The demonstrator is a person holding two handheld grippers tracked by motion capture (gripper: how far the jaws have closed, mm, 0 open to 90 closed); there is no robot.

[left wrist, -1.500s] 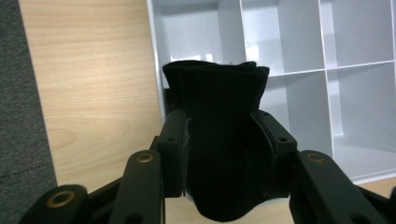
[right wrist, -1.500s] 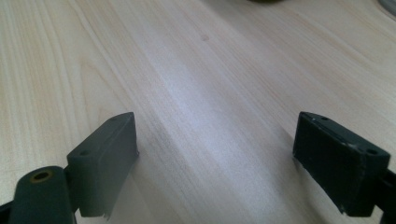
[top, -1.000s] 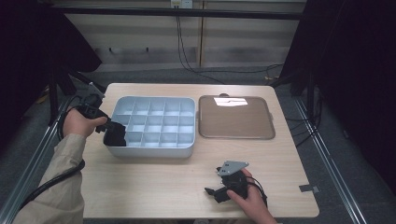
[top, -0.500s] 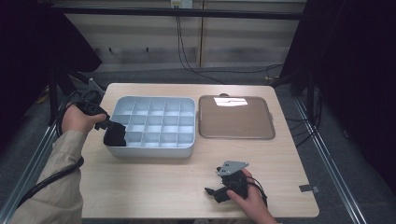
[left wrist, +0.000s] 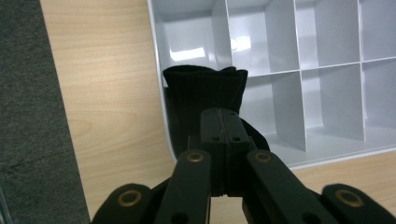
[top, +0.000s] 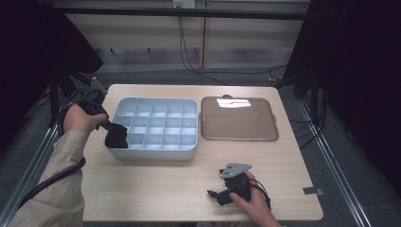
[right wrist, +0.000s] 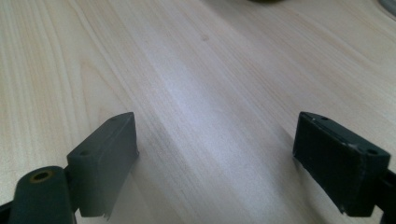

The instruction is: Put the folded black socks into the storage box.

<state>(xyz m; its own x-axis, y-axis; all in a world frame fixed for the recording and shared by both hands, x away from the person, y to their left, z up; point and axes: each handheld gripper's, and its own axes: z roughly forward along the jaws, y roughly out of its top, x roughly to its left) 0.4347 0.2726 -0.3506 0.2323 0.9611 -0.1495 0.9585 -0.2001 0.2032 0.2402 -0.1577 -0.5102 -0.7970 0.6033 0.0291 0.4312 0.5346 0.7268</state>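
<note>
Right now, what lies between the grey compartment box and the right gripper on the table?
Bare wooden table; the high view shows nothing between the compartment box and the right gripper.

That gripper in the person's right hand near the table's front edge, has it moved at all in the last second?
No. The right gripper sits at the same spot on the table, jaws open, as far from the brown tray as before.

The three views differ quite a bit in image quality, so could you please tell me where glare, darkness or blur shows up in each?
High view: a bright glare patch on the brown tray, surroundings nearly black. Left gripper view: soft highlights on the grey divided box; the black cloth shows hardly any detail. Right gripper view: a pale sheen across the table, with the near tongs slightly blurred.
</note>
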